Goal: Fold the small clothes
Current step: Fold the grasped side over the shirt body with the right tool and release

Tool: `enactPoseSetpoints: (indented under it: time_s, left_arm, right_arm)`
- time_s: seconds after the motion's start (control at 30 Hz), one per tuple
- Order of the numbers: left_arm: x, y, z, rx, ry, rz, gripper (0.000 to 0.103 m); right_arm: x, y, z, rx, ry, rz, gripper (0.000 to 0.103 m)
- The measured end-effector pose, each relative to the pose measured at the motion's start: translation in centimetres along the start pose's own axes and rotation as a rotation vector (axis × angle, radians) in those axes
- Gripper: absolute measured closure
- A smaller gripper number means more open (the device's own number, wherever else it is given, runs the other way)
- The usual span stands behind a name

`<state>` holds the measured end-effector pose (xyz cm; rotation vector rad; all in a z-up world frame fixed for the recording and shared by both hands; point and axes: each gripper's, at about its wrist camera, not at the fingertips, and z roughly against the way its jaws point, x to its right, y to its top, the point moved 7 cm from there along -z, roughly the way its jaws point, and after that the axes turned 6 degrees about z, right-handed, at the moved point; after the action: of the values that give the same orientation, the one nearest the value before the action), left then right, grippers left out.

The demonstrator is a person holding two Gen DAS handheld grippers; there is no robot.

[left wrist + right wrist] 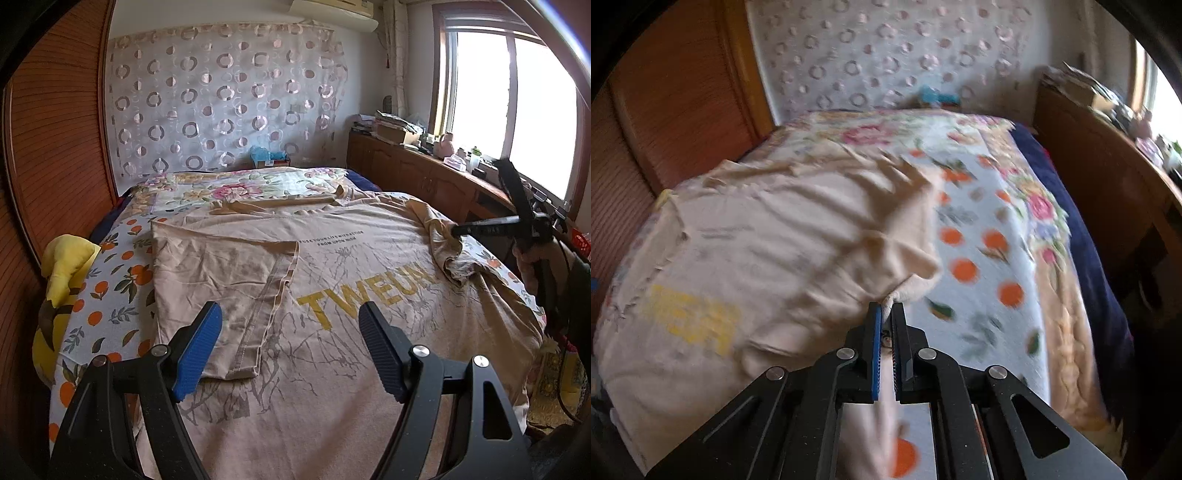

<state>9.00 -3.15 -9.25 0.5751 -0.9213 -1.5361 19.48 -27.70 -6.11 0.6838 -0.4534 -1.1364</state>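
The bed (110, 295), under an orange-print sheet, carries a tan T-shirt (332, 332) spread flat, its left side already folded inward. The right claw (885, 308) is clenched on the bunched right sleeve (905, 266), likely to fold it across. The left claw (291, 332) hovers released above the shirt.

— What sort of place am I working in?

— A bedroom in a home, from what I see. A bed (110, 266) fills the view, under a sheet printed with oranges and a floral quilt (236, 188).

— Anything else homely?

— A ring-patterned curtain (221, 96) hangs behind it, a wooden wardrobe (59, 129) stands on one side, and a cluttered low wooden cabinet (413, 166) runs under a bright window (517, 103), air conditioner (332, 14) above.
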Motion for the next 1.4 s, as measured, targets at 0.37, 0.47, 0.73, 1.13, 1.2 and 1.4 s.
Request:
enactPoseSetpoints:
  time_s: [0.37, 0.47, 0.73, 1.13, 1.2, 1.4]
  left_arm:
    - [-1.0, 0.1, 0.3, 0.002, 0.008, 0.017, 0.026]
    - [-1.2, 0.1, 0.4, 0.001, 0.009, 0.018, 0.026]
    - [-1.3, 0.1, 0.4, 0.001, 0.009, 0.020, 0.026]
    - [-0.7, 0.0, -0.1, -0.009, 0.005, 0.004, 0.026]
    - [-0.7, 0.0, -0.1, -0.009, 0.006, 0.004, 0.026]
    - [-0.8, 0.1, -0.1, -0.007, 0.009, 0.007, 0.026]
  right_arm:
    - [-7.7, 6.1, -1.6, 0.074, 0.060, 0.121, 0.097]
    - [-8.0, 6.4, -2.2, 0.078, 0.028, 0.134, 0.065]
    - [-7.7, 2.1, 0.0, 0.058, 0.044, 0.163, 0.063]
    - [-7.8, -4.4, -0.2, -0.057, 0.022, 0.208, 0.074]
    - [-7.7, -4.6, -0.4, -0.063, 0.003, 0.218, 0.090]
    - [-7.7, -4.6, 1.2, -0.030, 0.031, 0.223, 0.098]
